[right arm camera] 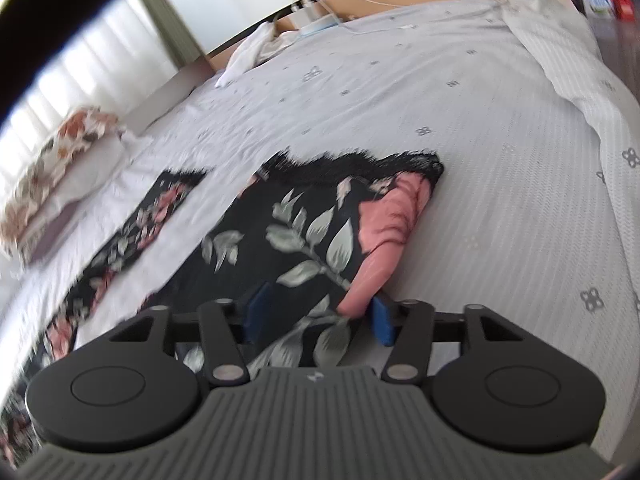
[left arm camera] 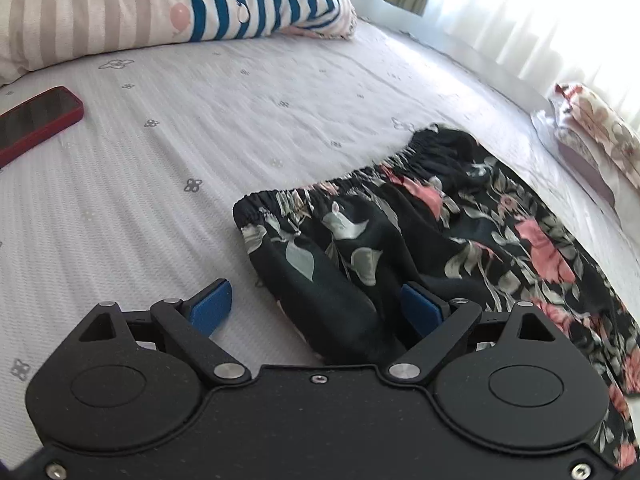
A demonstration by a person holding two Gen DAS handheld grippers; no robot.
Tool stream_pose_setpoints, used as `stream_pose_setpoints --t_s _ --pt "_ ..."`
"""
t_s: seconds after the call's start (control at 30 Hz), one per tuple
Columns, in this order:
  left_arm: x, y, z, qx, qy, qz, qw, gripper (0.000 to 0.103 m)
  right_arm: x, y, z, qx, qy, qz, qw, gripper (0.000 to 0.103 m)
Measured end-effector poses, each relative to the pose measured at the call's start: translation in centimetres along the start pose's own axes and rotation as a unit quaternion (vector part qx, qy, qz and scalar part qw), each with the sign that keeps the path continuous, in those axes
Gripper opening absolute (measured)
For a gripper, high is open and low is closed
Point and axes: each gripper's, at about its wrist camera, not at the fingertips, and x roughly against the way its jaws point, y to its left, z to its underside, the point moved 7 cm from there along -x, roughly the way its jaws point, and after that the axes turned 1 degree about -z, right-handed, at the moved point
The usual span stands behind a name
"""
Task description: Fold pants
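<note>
Black pants [left arm camera: 420, 232] with pink flowers and grey-green leaves lie on the white bed sheet [left arm camera: 200, 140]. Their gathered elastic waistband [left arm camera: 340, 182] faces away in the left wrist view. My left gripper [left arm camera: 316, 304] is open, its blue pads wide apart, with the waist-side edge of the pants bunched between them. In the right wrist view the two legs [right arm camera: 280, 232] spread apart toward their hems. My right gripper [right arm camera: 316, 312] is open, its blue pads on either side of the nearer leg's fabric.
A red-cased phone [left arm camera: 32, 120] lies on the sheet at the left. Striped bedding [left arm camera: 160, 12] is piled at the back. A floral pillow [left arm camera: 600, 132] sits at the right by the curtained window. Cables and a white cloth [right arm camera: 256, 52] lie near the wooden headboard.
</note>
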Motion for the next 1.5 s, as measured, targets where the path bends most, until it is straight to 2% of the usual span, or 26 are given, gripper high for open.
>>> stream_pose_setpoints --t_s 0.13,0.2,0.23,0.27,0.3,0.33,0.37,0.43,0.47,0.6,0.73,1.0,1.5 --pt "-0.4 -0.4 0.2 -0.026 -0.025 -0.050 0.9981 0.069 -1.1 -0.6 -1.1 -0.013 0.000 0.003 1.000 0.044" --pt "-0.4 -0.5 0.3 -0.032 -0.034 -0.066 0.9967 0.057 -1.6 -0.6 -1.3 -0.013 0.002 0.001 1.000 0.039" --pt "-0.4 -0.5 0.3 -0.030 -0.038 -0.069 0.9964 0.052 -1.8 -0.5 -1.4 -0.011 0.003 -0.001 1.000 0.031" --pt "-0.3 -0.4 0.2 -0.025 -0.042 -0.071 0.9963 0.040 -2.0 -0.4 -1.4 -0.008 0.005 -0.002 1.000 0.024" --pt "-0.3 -0.2 0.1 -0.017 -0.044 -0.073 0.9962 0.019 -2.2 -0.3 -1.4 -0.006 0.008 -0.001 1.000 0.021" --pt "-0.2 0.1 -0.1 -0.008 -0.044 -0.078 0.9960 0.010 -2.4 -0.3 -1.4 -0.005 0.011 0.001 1.000 0.012" --pt "-0.1 0.4 -0.2 0.001 -0.041 -0.076 0.9962 0.003 -2.5 -0.2 -1.4 -0.003 0.014 0.006 1.000 0.009" --pt "0.4 1.0 -0.6 0.016 -0.042 -0.066 0.9968 0.002 -2.0 -0.2 -1.6 0.011 0.007 0.022 1.000 0.007" --pt "0.8 1.2 -0.8 0.015 -0.047 -0.067 0.9965 0.002 -2.0 -0.2 -1.6 0.011 0.007 0.022 1.000 0.007" --pt "2.9 2.0 -1.6 -0.003 -0.074 -0.073 0.9945 0.002 -0.4 -0.8 -2.6 0.043 -0.023 0.067 0.997 0.003" --pt "4.2 2.8 -1.8 -0.009 -0.063 -0.066 0.9958 0.002 0.9 -1.6 -3.1 0.050 -0.020 0.066 0.996 0.003" --pt "8.2 5.0 -1.9 -0.021 -0.075 -0.052 0.9956 0.002 3.8 -3.6 -2.9 0.053 -0.019 0.067 0.996 0.003" --pt "13.2 10.7 -0.5 -0.045 -0.079 -0.063 0.9939 0.003 7.7 -7.5 -1.2 0.066 -0.003 0.075 0.995 0.003"
